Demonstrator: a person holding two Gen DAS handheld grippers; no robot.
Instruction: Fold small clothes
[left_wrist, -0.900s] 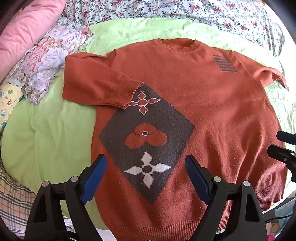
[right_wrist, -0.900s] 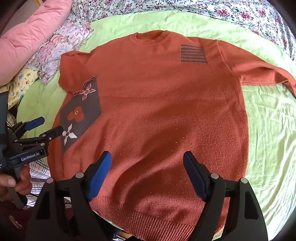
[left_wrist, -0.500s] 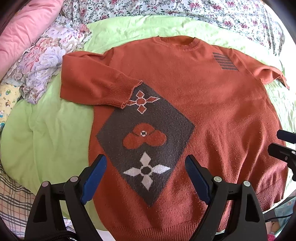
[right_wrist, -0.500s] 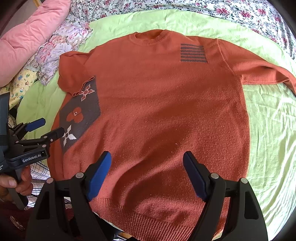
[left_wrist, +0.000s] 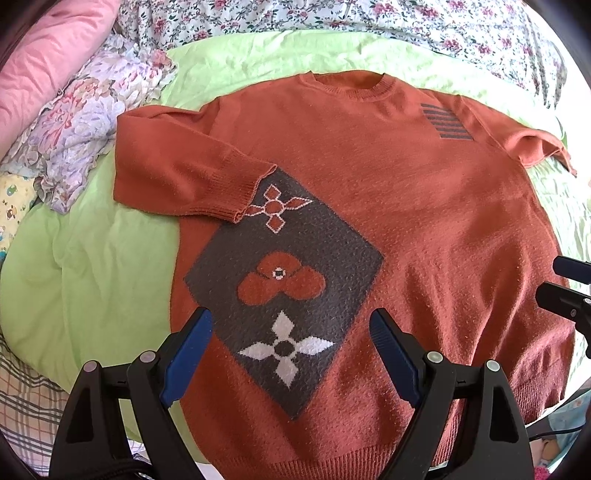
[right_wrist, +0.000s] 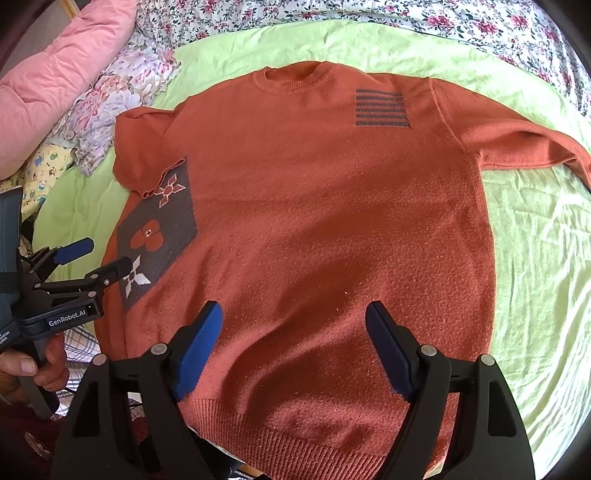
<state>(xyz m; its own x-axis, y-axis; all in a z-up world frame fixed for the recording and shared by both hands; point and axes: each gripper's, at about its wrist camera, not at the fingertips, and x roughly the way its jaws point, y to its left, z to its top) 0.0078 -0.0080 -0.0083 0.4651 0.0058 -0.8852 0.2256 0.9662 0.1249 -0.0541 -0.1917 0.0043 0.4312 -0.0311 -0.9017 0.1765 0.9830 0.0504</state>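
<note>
Sweater, rust-orange knit with a ribbed crew neck (right_wrist: 332, 229), lies face up and spread flat on a light green quilted bedspread (right_wrist: 535, 258), its ribbed hem nearest the cameras. It carries a dark grey diamond panel with 3 flower motifs (left_wrist: 284, 280) on one side of the front and a small grey block of horizontal stripes (right_wrist: 382, 109) near the opposite shoulder. 1 sleeve (left_wrist: 184, 177) is already turned in, its cuff resting on the top corner of the diamond; the other sleeve (right_wrist: 524, 144) stretches out straight across the bedspread, unfolded.

By my reading, the fold is at an early stage: 1 sleeve in, 1 to go, body not yet doubled. The next move probably calls for pinching the outstretched sleeve near its cuff and laying it across the chest without dragging the body askew.

Both tools hover above the lower half of the garment, tilted steeply down. The left gripper (left_wrist: 291, 350) has its blue pads spread wide with nothing between them, and the right gripper (right_wrist: 295, 347) is likewise released and empty. A hand (right_wrist: 37, 365) holds the left tool's handle. A pink padded cushion (right_wrist: 62, 62) and flowered bedding (right_wrist: 110, 99) lie beyond the bedspread.
</note>
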